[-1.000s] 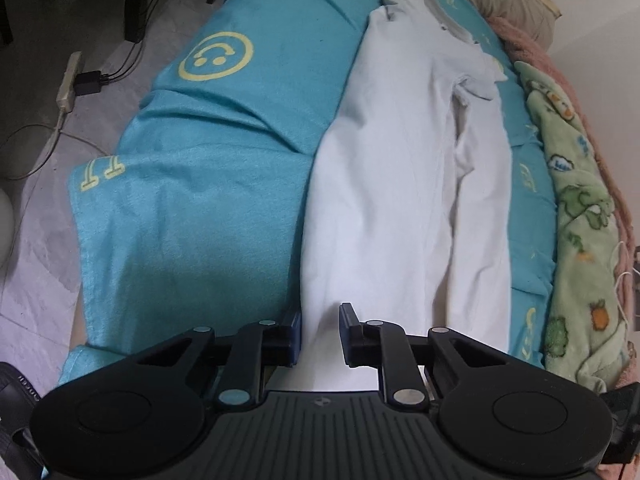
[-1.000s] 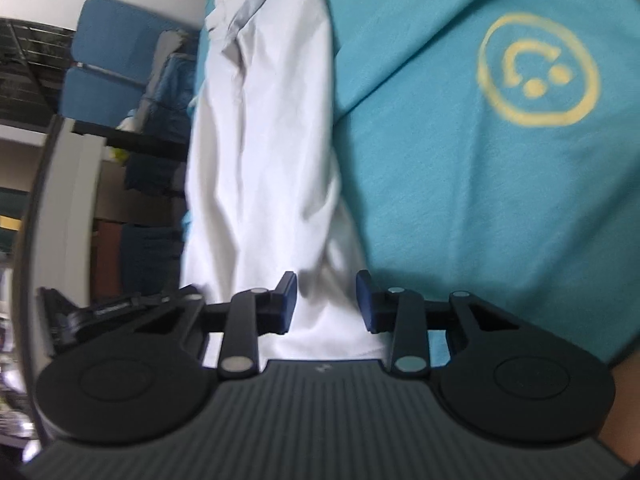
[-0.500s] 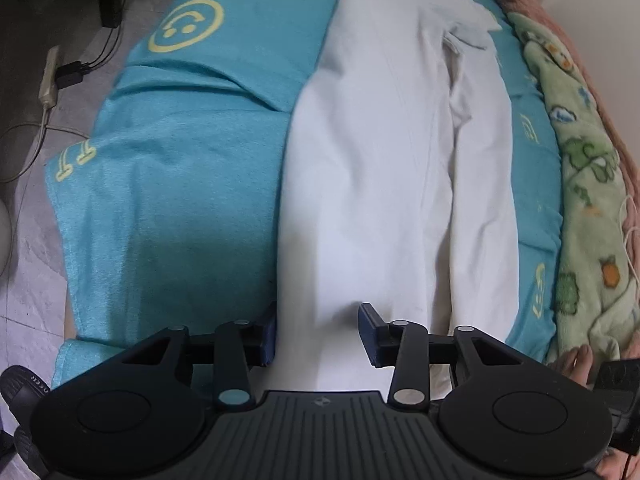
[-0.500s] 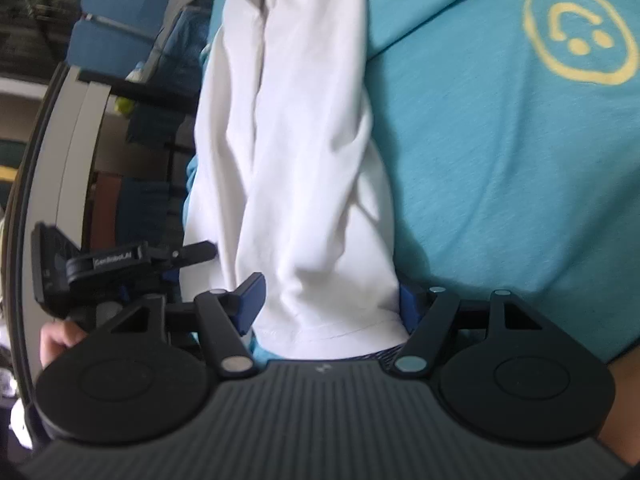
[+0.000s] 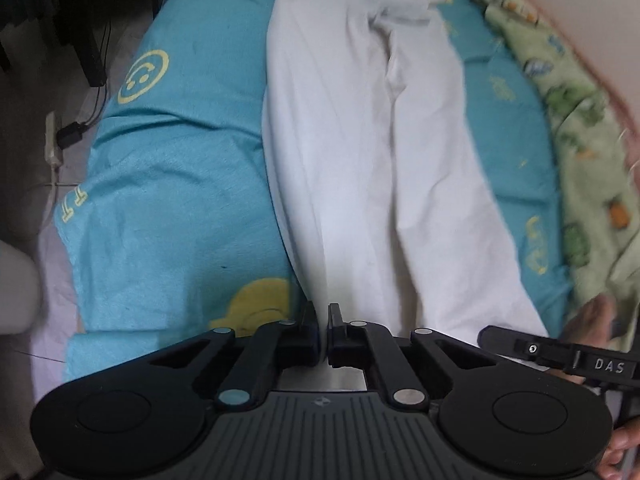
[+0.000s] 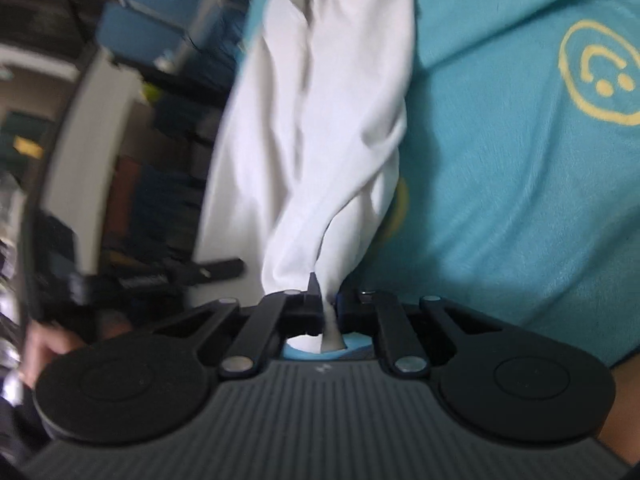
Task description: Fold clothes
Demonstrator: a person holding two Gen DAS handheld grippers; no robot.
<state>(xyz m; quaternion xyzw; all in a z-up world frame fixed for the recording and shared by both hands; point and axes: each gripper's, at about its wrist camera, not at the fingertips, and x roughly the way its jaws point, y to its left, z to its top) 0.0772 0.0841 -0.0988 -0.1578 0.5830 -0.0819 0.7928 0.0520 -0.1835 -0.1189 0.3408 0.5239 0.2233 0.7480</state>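
A white shirt (image 5: pixel 360 152) lies lengthwise on a teal bedsheet (image 5: pixel 172 200), folded into a long strip with its collar at the far end. My left gripper (image 5: pixel 323 312) is shut on the shirt's near hem at its left corner. In the right wrist view my right gripper (image 6: pixel 328 300) is shut on the bunched near hem of the white shirt (image 6: pixel 320 120), which rises from the teal sheet (image 6: pixel 500 160). The right gripper's body (image 5: pixel 560 356) shows at the lower right of the left wrist view.
A green patterned blanket (image 5: pixel 580 120) lies along the bed's right side by the wall. The floor on the left holds a power strip and cables (image 5: pixel 60 136). Dark shelves and blue bins (image 6: pixel 140 80) stand beyond the bed edge.
Both grippers have closed from open onto the shirt's near hem. The hem is now lifted and bunched in the right gripper, and both views have shifted.
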